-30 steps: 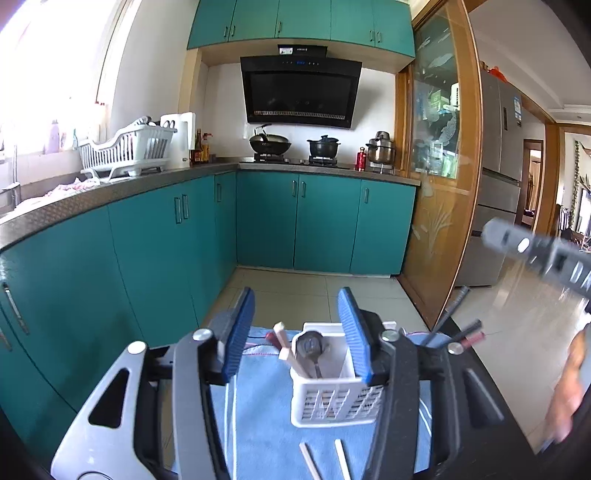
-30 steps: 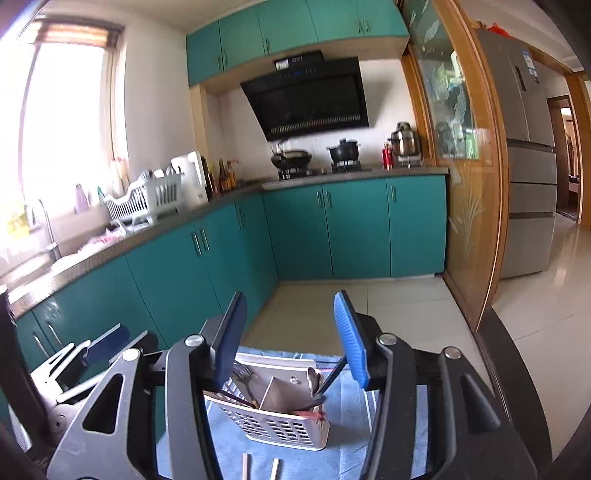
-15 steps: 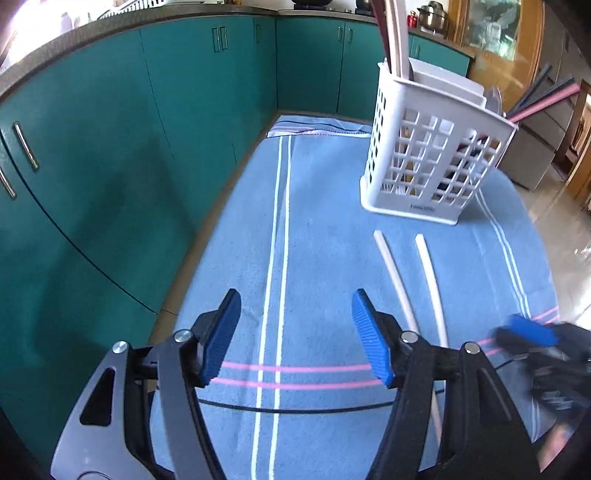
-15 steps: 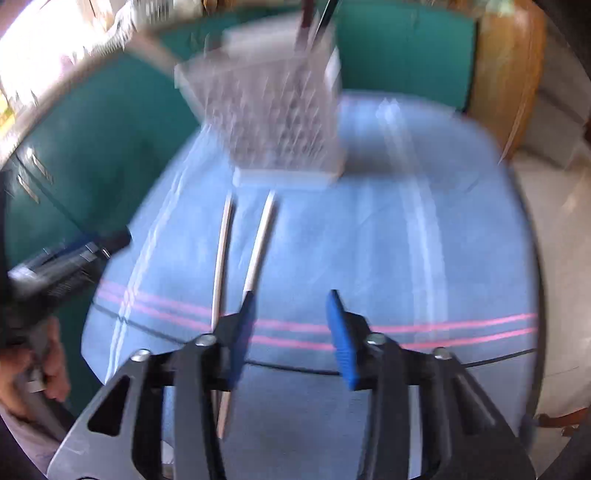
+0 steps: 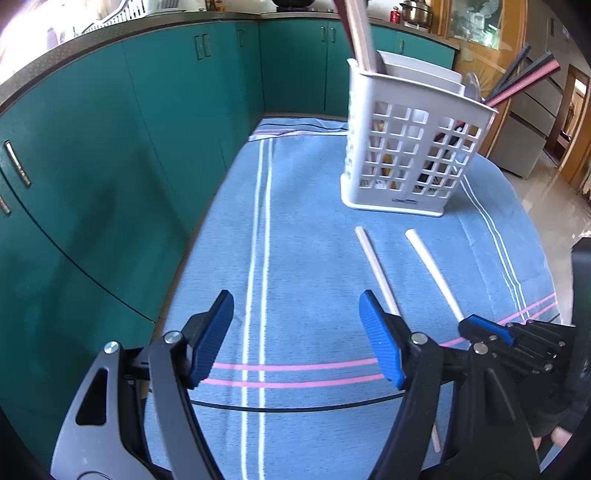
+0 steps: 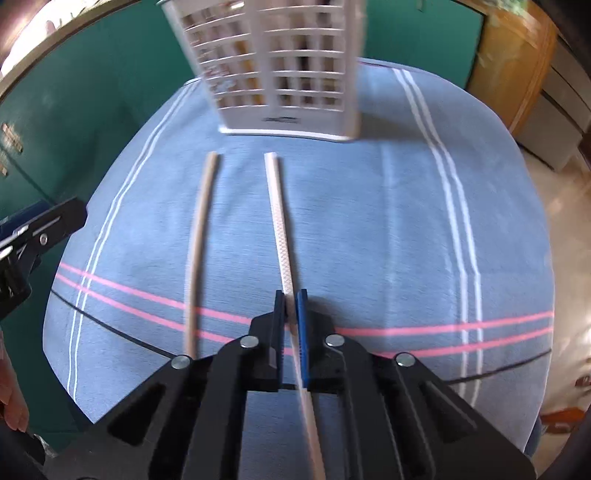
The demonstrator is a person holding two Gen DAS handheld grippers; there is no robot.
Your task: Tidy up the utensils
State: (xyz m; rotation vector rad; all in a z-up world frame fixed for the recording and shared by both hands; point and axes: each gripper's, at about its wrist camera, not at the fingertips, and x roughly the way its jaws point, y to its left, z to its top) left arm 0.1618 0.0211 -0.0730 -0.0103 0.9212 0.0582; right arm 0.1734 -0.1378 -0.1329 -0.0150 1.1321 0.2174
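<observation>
A: Start closest in. What are the right tongs (image 6: pixel 291 295) doing?

B: They are pressed together on the white chopstick (image 6: pixel 279 225), gripping it partway along its length. The stick runs forward from between the pads towards the basket, and its near end passes back under the tool.

A: And the left tongs (image 5: pixel 295 332)?

B: Spread wide apart with nothing between them, hovering above the blue cloth (image 5: pixel 314 258) near its pink stripes. In the left view the right tool shows at the lower right edge.

A: Is there a second stick?

B: Yes, a tan chopstick (image 6: pixel 197 251) lies flat on the cloth just to the left of the white one, roughly parallel, the two apart and not touching. Whether the white one is resting on the cloth or raised off it, I cannot tell.

A: What lies beyond them?

B: A white slotted utensil basket (image 5: pixel 413 147) stands upright on the cloth, just past the far tips of both sticks. It holds pale chopsticks (image 5: pixel 356 33) at its left corner and dark and pink-red chopsticks (image 5: pixel 524 77) leaning out to the right.

A: And behind that?

B: The cloth covers a round bench. Past it stand teal cabinets (image 5: pixel 147 110) under a dark countertop, and a wooden-framed glass door (image 5: pixel 476 29) to the far right.
</observation>
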